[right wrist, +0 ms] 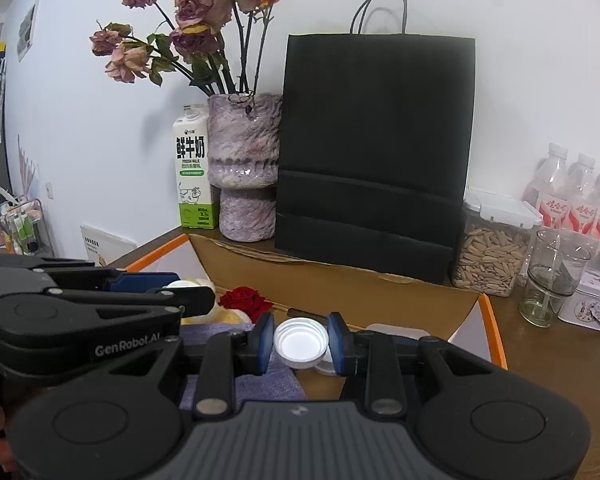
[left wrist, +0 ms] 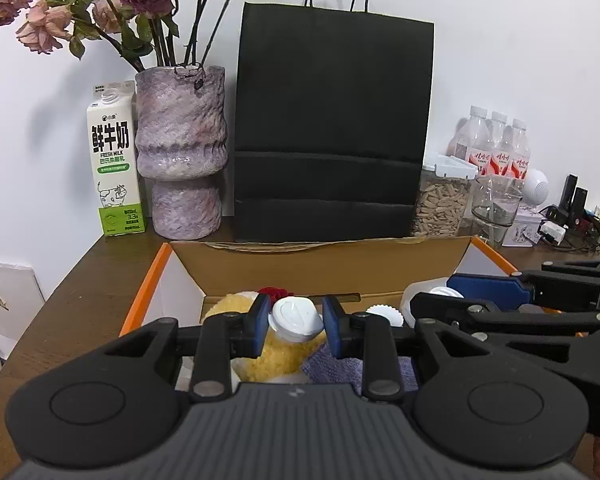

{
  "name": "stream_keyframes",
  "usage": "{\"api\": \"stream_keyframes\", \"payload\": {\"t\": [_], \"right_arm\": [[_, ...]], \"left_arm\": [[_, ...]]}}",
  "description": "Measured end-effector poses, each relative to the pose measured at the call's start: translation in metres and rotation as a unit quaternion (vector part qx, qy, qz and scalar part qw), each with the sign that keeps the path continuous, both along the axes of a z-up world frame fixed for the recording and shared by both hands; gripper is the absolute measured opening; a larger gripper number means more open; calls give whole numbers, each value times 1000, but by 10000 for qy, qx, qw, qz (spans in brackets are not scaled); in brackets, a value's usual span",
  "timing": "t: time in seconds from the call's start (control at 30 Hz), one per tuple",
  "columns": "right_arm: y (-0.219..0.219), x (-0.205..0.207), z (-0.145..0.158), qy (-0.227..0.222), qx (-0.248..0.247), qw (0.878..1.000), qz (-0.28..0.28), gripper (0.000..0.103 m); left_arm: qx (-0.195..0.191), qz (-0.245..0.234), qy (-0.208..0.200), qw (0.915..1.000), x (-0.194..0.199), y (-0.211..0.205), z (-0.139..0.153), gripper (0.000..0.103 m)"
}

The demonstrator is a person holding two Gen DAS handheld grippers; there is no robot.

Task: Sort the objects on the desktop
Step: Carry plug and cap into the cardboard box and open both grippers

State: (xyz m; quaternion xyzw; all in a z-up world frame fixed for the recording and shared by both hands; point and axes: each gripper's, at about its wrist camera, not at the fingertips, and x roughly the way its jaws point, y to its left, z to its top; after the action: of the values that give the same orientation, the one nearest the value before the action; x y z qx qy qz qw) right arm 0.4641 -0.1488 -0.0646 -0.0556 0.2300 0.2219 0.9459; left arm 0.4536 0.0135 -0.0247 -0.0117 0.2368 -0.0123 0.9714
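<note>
Holding a white sip-through cup lid (left wrist: 296, 319), the left tool (left wrist: 296, 330) pinches it over the open cardboard box (left wrist: 320, 268). Right tool (right wrist: 300, 342) clamps a white ribbed cap (right wrist: 300, 344), hollow side showing, above the same box on the tabletop (right wrist: 540, 360).

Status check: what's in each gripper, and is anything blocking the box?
Left gripper shut on white lid. Right gripper shut on white cap. Both over open cardboard box. Nothing in the way.
</note>
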Motion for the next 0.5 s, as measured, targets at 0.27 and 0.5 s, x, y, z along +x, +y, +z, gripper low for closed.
{"api": "stream_keyframes", "payload": {"t": [0.27, 0.5], "right_arm": [[0, 5, -6, 76, -62, 10000, 18, 28], [-5, 2, 0, 69, 28, 9999, -94, 47]], "left_arm": [[118, 14, 28, 9999, 2, -3, -4, 30], [265, 266, -227, 9990, -6, 1, 5, 65]]}}
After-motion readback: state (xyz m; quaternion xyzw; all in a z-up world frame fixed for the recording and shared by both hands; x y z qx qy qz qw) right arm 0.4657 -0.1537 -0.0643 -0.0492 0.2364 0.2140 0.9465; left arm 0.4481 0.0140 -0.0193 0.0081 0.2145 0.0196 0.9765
